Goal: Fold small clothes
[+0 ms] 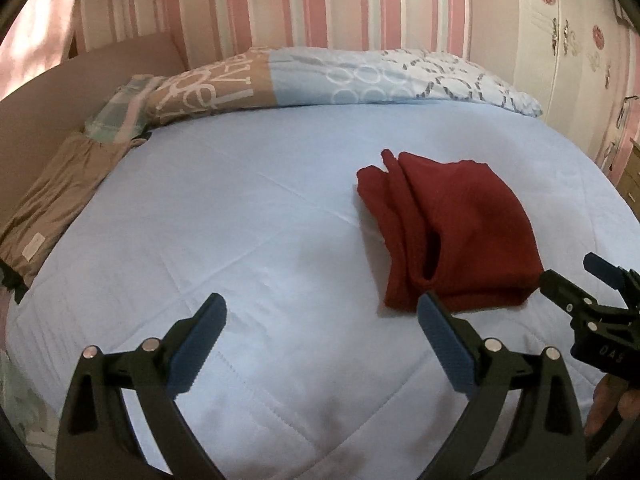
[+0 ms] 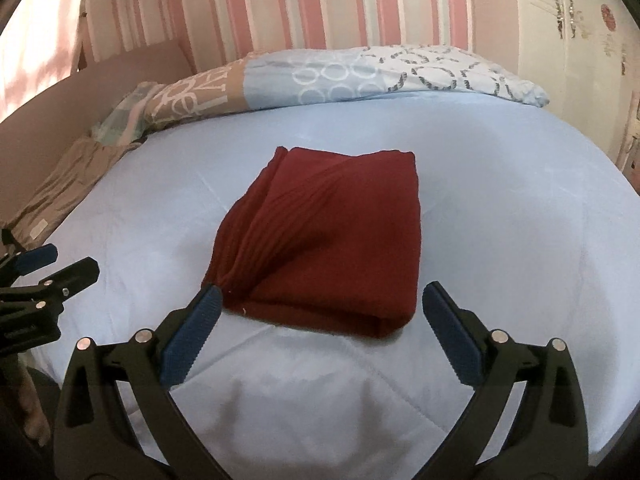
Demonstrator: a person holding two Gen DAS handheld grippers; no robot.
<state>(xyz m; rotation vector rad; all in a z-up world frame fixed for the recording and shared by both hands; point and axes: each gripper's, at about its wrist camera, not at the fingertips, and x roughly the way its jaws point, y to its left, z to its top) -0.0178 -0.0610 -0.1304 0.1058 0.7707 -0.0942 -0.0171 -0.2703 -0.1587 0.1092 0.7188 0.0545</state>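
Observation:
A dark red garment (image 1: 452,236) lies folded into a rough rectangle on the light blue bed cover (image 1: 240,240). In the right wrist view the red garment (image 2: 324,240) sits straight ahead, its near edge just beyond the fingertips. My left gripper (image 1: 320,312) is open and empty, to the left of the garment, its right fingertip (image 1: 430,304) near the garment's near corner. My right gripper (image 2: 320,304) is open and empty over the garment's near edge. The right gripper (image 1: 576,280) also shows at the left wrist view's right edge, and the left gripper (image 2: 60,268) at the right wrist view's left edge.
A patterned pillow (image 1: 340,76) lies across the head of the bed by the pink striped wall (image 1: 320,0). A beige cloth (image 1: 60,200) lies along the bed's left side. A white wardrobe (image 1: 580,40) stands at the right.

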